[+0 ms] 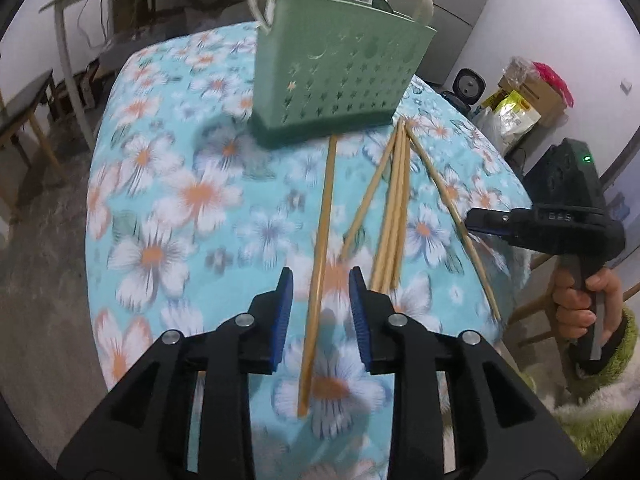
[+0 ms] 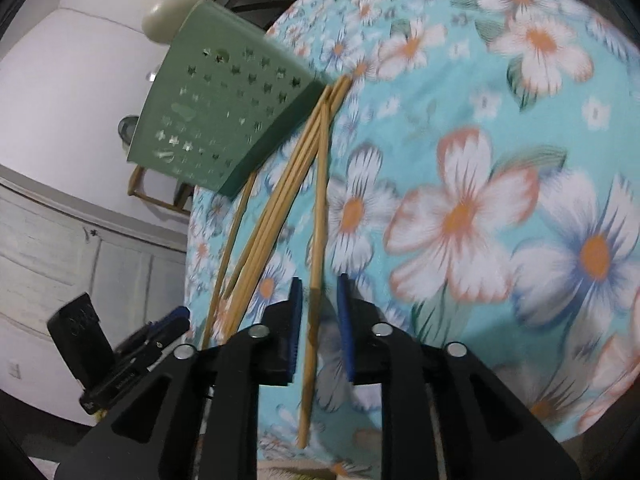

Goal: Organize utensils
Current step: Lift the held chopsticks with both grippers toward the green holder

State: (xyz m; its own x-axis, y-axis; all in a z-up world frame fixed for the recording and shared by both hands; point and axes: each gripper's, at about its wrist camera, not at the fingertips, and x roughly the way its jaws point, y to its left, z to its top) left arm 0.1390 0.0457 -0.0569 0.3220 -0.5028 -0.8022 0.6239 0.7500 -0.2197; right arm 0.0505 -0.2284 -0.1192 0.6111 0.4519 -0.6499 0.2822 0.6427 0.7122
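Observation:
A green perforated utensil holder (image 1: pixel 336 72) (image 2: pixel 224 108) stands on the floral tablecloth (image 1: pixel 180 200) with cream spoons (image 1: pixel 424 4) sticking out of it. Several wooden chopsticks (image 1: pixel 394 216) lie fanned out in front of it. My left gripper (image 1: pixel 320 284) is open around the leftmost chopstick (image 1: pixel 322 240), and a gap shows on each side of the stick. My right gripper (image 2: pixel 319 284) is open too, with another chopstick (image 2: pixel 318 232) between its blue pads and not pinched. In the left wrist view the right gripper (image 1: pixel 480 220) sits at the rightmost chopstick (image 1: pixel 452 216).
The round table's edge (image 1: pixel 96 240) drops to the floor on the left, where wooden and metal tables (image 1: pixel 24 120) stand. Boxes and bags (image 1: pixel 528 96) are stacked at the right. A hand in a green sleeve (image 1: pixel 588 308) holds the right gripper. A white cabinet (image 2: pixel 80 248) stands beyond the table.

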